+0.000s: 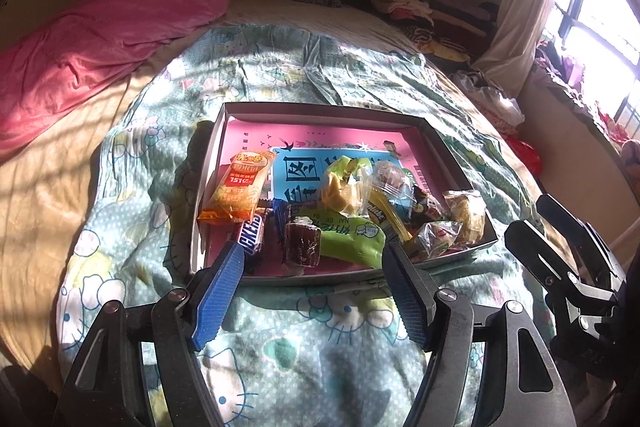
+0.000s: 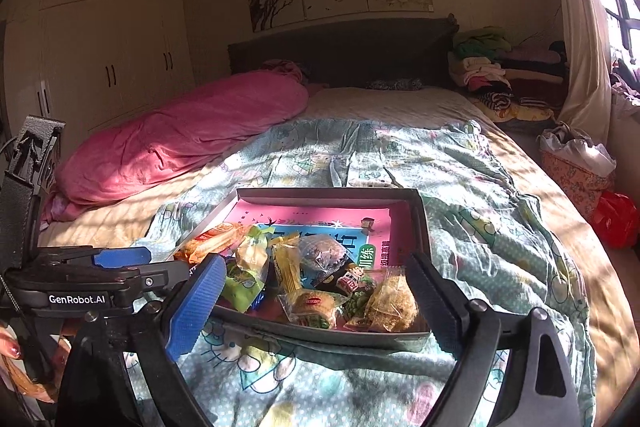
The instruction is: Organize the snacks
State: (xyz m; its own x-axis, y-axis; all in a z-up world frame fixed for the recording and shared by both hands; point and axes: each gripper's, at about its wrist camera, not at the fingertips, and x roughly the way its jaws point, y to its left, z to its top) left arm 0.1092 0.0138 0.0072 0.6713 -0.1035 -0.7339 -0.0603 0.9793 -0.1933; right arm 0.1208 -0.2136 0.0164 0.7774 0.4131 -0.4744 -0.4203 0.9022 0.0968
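Snacks in crinkled wrappers — an orange packet [image 1: 240,187], a dark Snickers bar [image 1: 253,233], a bright green pouch [image 1: 352,237] and clear-wrapped cakes [image 2: 390,301] — lie heaped in a shallow grey cardboard tray [image 1: 320,109] with a pink printed lining, set on a pale green cartoon-print quilt [image 1: 280,67]. Both blue-padded grippers, left gripper [image 1: 314,259] and right gripper [image 2: 316,271], hover at the tray's near edge, jaws spread and empty.

Both wrist cams near bed foot, facing headboard; share snack tray [image 1: 440,143], L steeper.
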